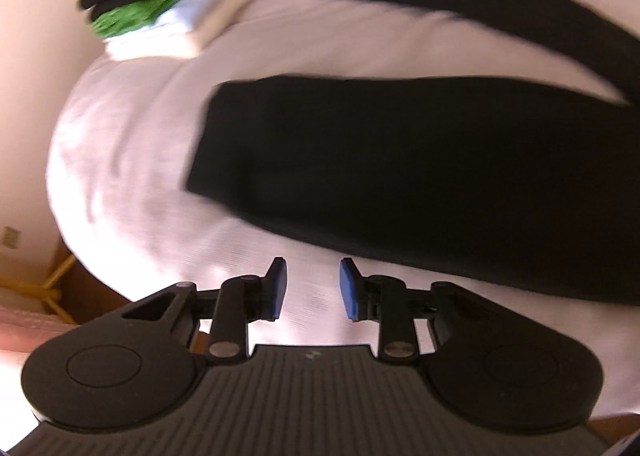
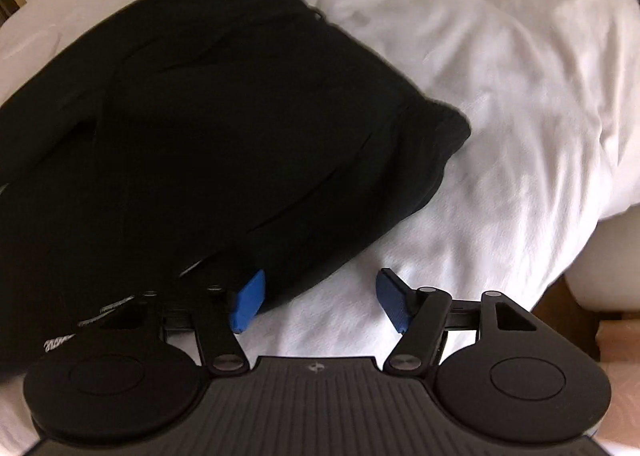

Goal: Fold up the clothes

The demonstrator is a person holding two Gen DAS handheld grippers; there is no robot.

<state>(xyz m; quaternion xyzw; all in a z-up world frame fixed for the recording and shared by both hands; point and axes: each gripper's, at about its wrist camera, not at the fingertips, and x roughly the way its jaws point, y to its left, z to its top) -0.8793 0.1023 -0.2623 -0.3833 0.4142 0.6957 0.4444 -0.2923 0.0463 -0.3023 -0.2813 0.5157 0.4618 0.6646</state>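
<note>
Your left gripper (image 1: 312, 288) and right gripper (image 2: 320, 302) both hang with jaws apart, holding nothing. The black garment (image 1: 420, 176) lies spread on the white bed (image 1: 120, 160), one sleeve stretched toward the far edge; a folded stack (image 1: 160, 4) sits at the far corner. Judging by that, you're mid-garment: whichever fold comes next calls for a pinch on the hem at the bed's near edge.

Left hand-held gripper (image 1: 313, 288) and right hand-held gripper (image 2: 320, 302) both gape empty.
</note>
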